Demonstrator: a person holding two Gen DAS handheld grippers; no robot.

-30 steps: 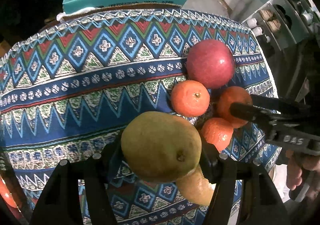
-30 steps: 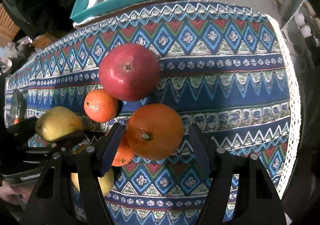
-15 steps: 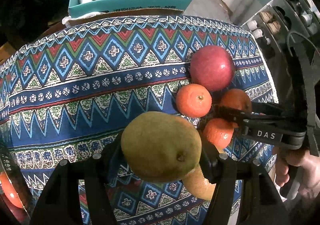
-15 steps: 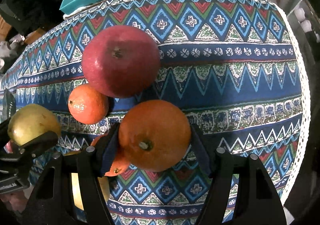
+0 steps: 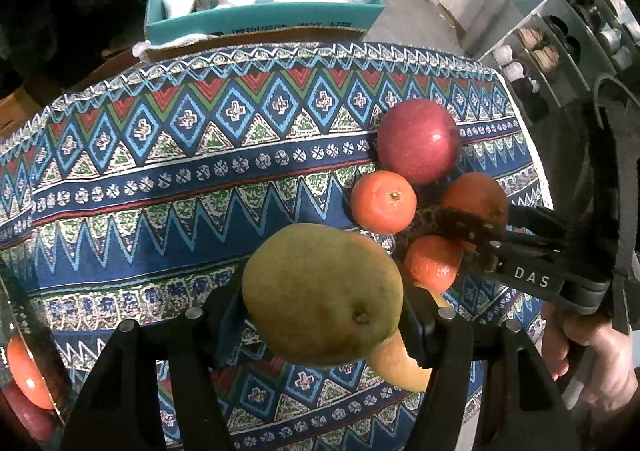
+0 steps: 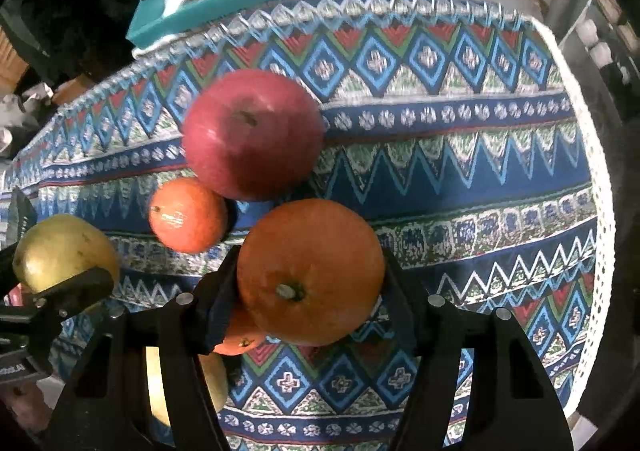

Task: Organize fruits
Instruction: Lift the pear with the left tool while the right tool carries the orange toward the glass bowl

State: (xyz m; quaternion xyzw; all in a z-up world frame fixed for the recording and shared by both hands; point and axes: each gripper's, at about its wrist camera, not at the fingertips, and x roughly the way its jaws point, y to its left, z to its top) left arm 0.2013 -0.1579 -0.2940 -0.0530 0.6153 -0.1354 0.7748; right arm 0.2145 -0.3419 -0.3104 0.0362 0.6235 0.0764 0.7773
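My left gripper (image 5: 324, 303) is shut on a green pear (image 5: 320, 291), held above the patterned tablecloth (image 5: 160, 179). My right gripper (image 6: 308, 279) is shut on a large orange (image 6: 310, 271); it shows in the left wrist view (image 5: 476, 197) among the fruit cluster. On the cloth lie a red apple (image 5: 418, 139), a small orange (image 5: 383, 201), another small orange (image 5: 432, 263) and a second pear (image 5: 400, 363), partly hidden under the held pear. In the right wrist view the apple (image 6: 252, 133) and small orange (image 6: 188, 215) sit just beyond the held orange.
A teal box (image 5: 260, 19) with bags stands behind the table's far edge. A rack with bottles (image 5: 560, 43) is at the right. The cloth's white lace edge (image 6: 596, 251) marks the table's right side. An orange fruit (image 5: 24, 375) shows at the far left.
Both grippers have pulled back and up a little, each keeping its fruit. The right gripper with the orange has drawn in close to the fruit cluster.
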